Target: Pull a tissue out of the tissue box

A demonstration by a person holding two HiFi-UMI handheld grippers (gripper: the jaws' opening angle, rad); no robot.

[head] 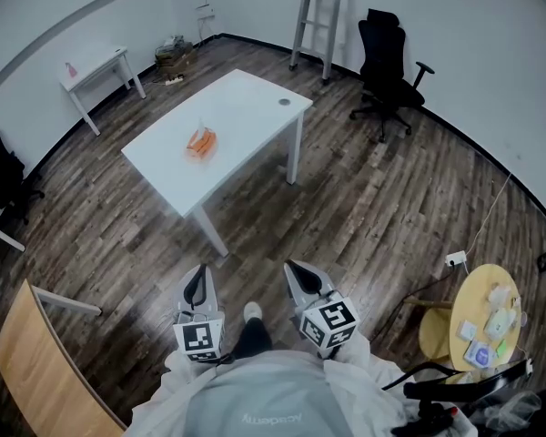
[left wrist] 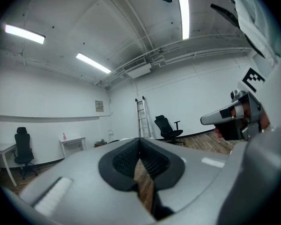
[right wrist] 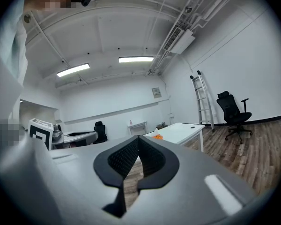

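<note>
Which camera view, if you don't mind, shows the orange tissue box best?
The head view: the tissue box sits in plain sight on the white table. The right gripper view catches it only as a small orange speck beyond its jaws. The left gripper view does not show it.

- The tissue box (head: 201, 142) on the table (head: 246, 107) is shown too small for a tissue to be told.
- The wooden board (head: 36, 362) is cut off by the picture's edge.
</note>
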